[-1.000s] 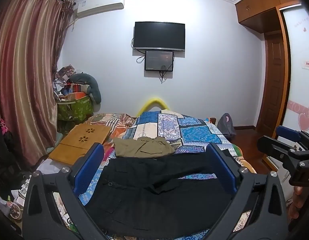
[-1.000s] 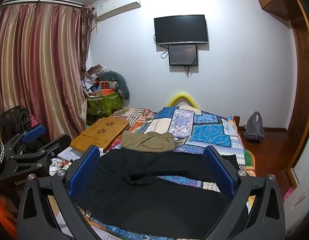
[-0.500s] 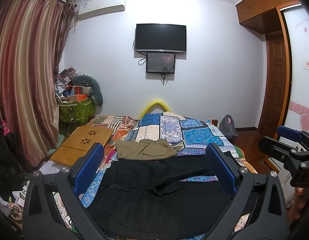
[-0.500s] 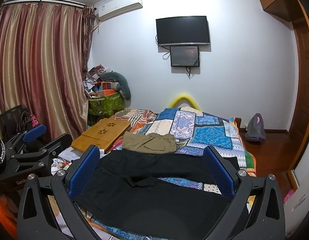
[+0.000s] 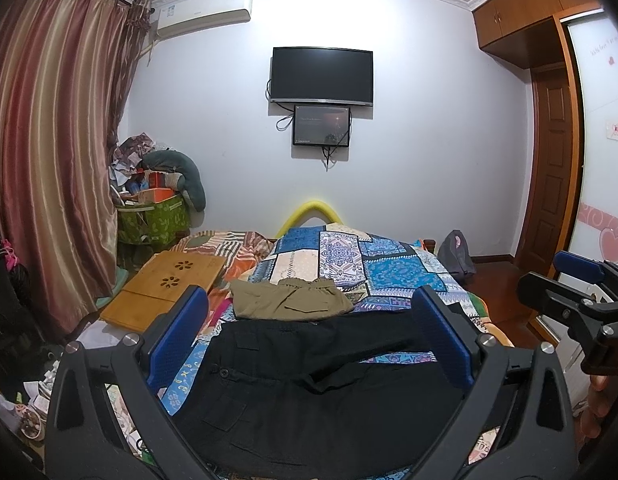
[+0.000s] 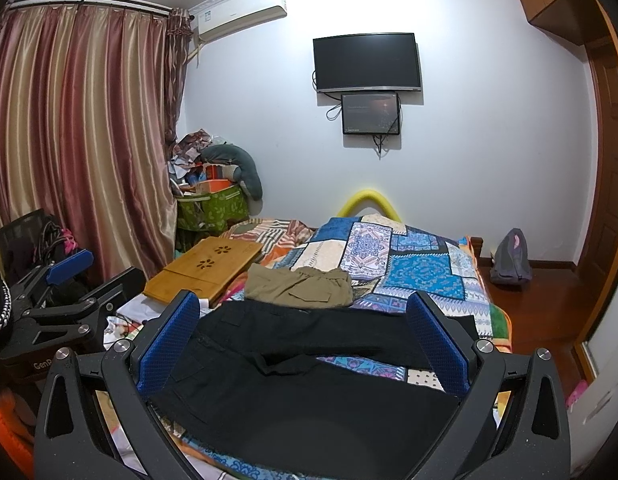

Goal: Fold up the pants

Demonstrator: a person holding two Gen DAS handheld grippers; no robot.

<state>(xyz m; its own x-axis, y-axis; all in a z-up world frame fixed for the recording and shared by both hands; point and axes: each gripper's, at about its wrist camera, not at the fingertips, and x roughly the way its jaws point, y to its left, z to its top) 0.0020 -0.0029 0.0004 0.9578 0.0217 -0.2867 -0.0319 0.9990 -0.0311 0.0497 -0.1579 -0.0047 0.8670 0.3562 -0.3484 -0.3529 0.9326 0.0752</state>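
Black pants (image 5: pixel 309 384) (image 6: pixel 301 376) lie spread flat on the near end of the bed, waist to the left, legs running right. Behind them rests a folded olive-khaki pair (image 5: pixel 289 300) (image 6: pixel 301 284). My left gripper (image 5: pixel 309 336) hangs open above the black pants, nothing between its blue pads. My right gripper (image 6: pixel 305 336) is likewise open and held over the pants, apart from the cloth. Each gripper also shows at the edge of the other's view: the right gripper (image 5: pixel 577 288), the left gripper (image 6: pixel 65 276).
A patchwork quilt (image 5: pixel 381 268) covers the bed. A bamboo lap desk (image 5: pixel 169 284) lies at the bed's left side. A green bin (image 5: pixel 153 216) piled with clutter stands by the curtain (image 5: pixel 49 160). A grey backpack (image 5: pixel 457 256) sits on the wooden floor by the door.
Both views have tilted downward a little; the wall screens sit lower in frame. The pants lie as before and both grippers stay open.
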